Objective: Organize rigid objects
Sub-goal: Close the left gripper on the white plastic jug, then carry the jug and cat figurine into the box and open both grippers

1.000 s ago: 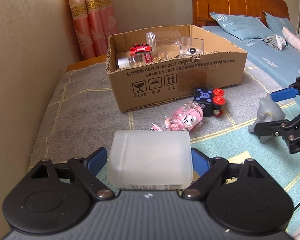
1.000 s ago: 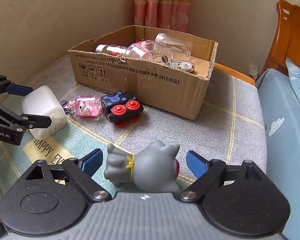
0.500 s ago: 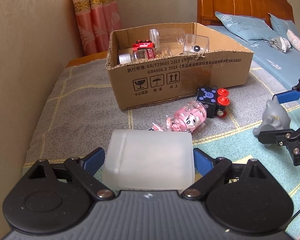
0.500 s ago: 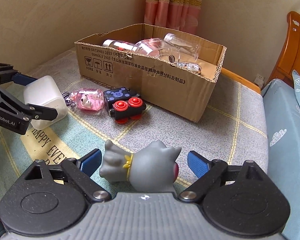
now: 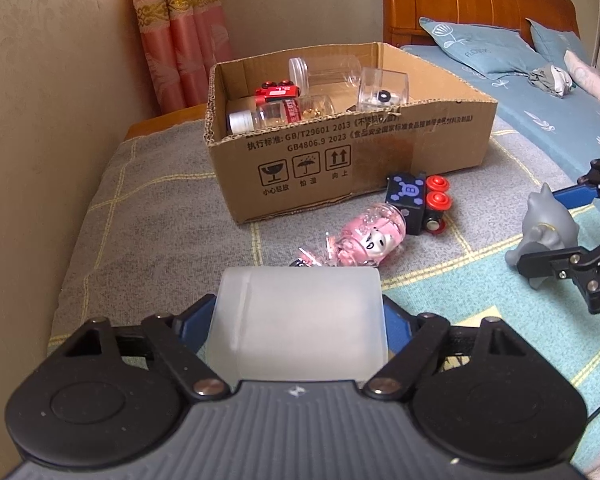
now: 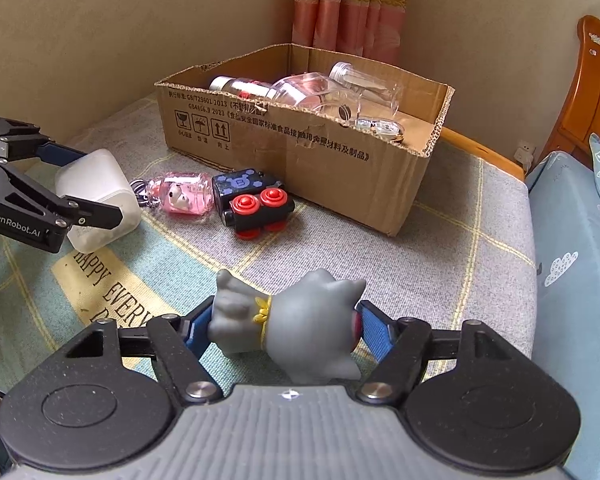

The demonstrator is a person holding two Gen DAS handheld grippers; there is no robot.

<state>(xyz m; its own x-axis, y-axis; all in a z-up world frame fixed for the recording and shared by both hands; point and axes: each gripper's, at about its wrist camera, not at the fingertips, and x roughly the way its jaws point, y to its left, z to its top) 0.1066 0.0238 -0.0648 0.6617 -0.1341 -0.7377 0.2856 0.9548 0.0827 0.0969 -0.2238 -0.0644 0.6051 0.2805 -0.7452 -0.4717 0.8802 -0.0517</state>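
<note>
Beige walls [image 5: 60, 80], pink curtain [image 5: 172, 40] (gold-trimmed), wooden headboard [image 5: 460, 4], blue pillows [image 5: 476, 46]

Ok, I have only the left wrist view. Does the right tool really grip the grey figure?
Observer: Yes. Both blue pads of the right tool touch the grey figure, which lies sideways between them.
Operator: Is there room in the box, at the end nearer the headboard?
Observer: Bare floor shows in that corner of the cardboard box, beside small round metal pieces.
Operator: What lies under my white container?
Observer: The blanket carries printed words, "HAPPY EVERY", just below the white container in the left tool.
</note>
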